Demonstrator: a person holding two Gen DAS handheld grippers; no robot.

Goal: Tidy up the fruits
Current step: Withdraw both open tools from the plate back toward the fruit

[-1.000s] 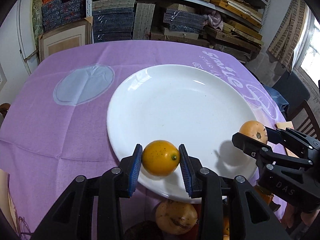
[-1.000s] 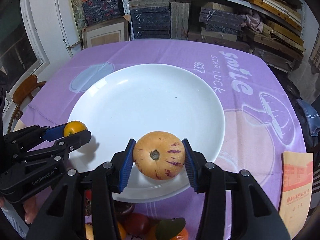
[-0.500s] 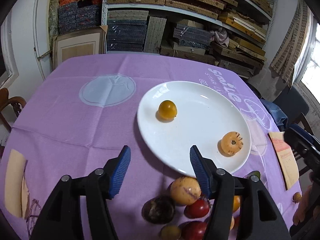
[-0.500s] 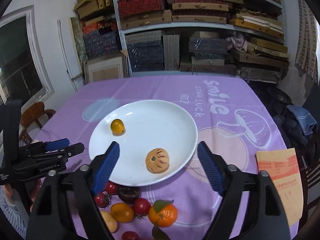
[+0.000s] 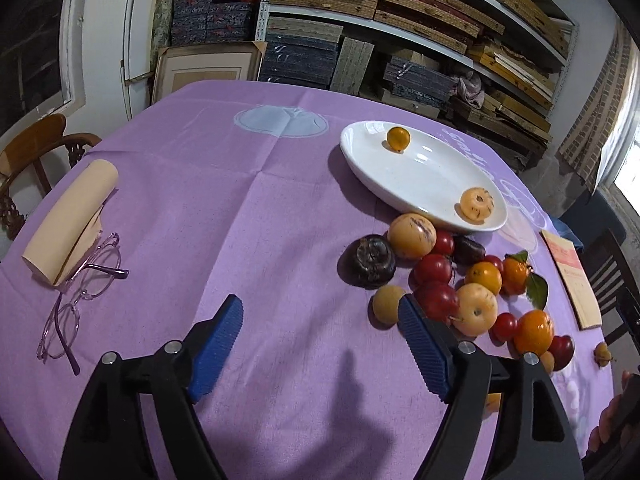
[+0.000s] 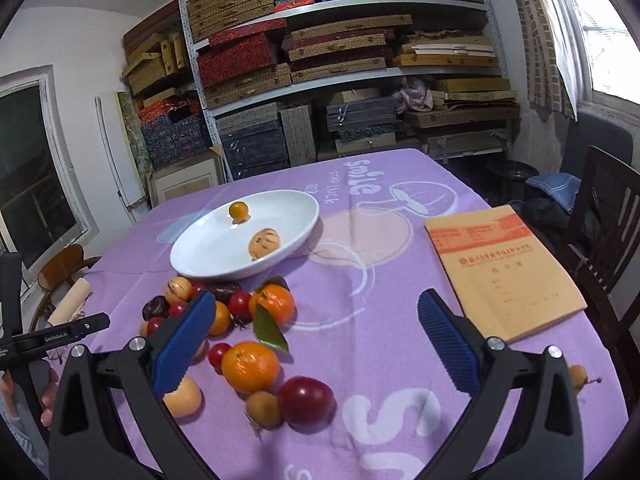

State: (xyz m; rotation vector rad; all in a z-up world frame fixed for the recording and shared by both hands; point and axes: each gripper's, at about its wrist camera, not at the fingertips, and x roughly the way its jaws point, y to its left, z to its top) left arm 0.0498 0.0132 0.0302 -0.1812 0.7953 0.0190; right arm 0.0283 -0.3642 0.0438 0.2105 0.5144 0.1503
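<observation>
Here, the left gripper hangs over bare purple tablecloth, its blue-padded jaws opening with nothing between them; the right-hand pad sits in front of a small tan fruit without touching it. The right gripper also has its jaws opening, spread wide and empty above the cloth, with its left pad overlapping the edge of the fruit pile in view.

Just beyond the right gripper lie a dark red plum, a small brown fruit touching it, an orange and a pale yellow fruit. A second orange with a green leaf sits farther back among cherry tomatoes and dark fruits. From the left wrist view the same loose heap spreads beside the near rim of the white plate, a striped yellow melon-like fruit almost against that rim.

On the plate rest two fruits, well apart: a striped pale one near the front edge and a small orange-yellow one toward the back.

To the left lie a pair of glasses against a rolled beige paper. A tan booklet lies at the right of the table. Shelves stacked with boxes fill the back wall.
</observation>
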